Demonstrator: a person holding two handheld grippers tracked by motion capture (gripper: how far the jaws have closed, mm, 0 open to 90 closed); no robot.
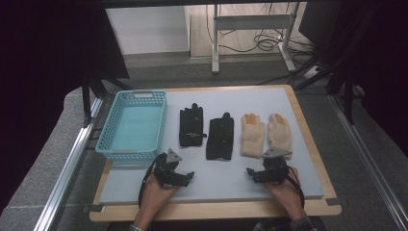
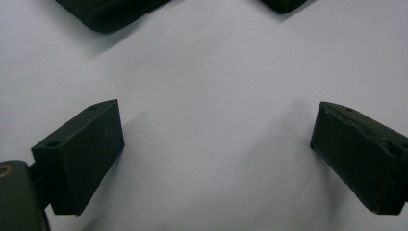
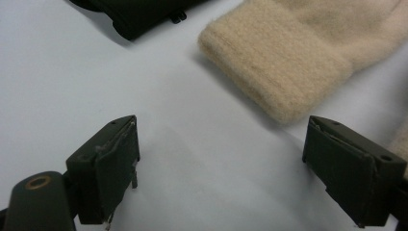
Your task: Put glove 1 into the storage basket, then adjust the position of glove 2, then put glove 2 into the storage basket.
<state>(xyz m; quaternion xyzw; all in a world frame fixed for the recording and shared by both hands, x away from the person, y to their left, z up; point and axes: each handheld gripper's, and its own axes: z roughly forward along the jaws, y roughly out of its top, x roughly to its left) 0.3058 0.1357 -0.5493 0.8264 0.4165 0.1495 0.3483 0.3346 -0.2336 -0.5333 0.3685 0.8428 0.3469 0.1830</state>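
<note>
Gloves lie in a row on the surface right of the teal basket (image 1: 132, 126): two black gloves (image 1: 191, 126) (image 1: 220, 136), then two cream knit gloves (image 1: 252, 135) (image 1: 279, 133). Left hand-held gripper (image 1: 191, 175) is released, jaws wide apart, just below the basket's near right corner and short of the black gloves. Right hand-held gripper (image 1: 249, 171) is also released, empty, just below the cream gloves' cuffs, farthest from the basket.

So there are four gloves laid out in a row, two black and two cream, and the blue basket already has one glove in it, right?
Not quite. The high view shows the blue basket empty. The two black gloves and two cream gloves do lie in a row on the table.
</note>
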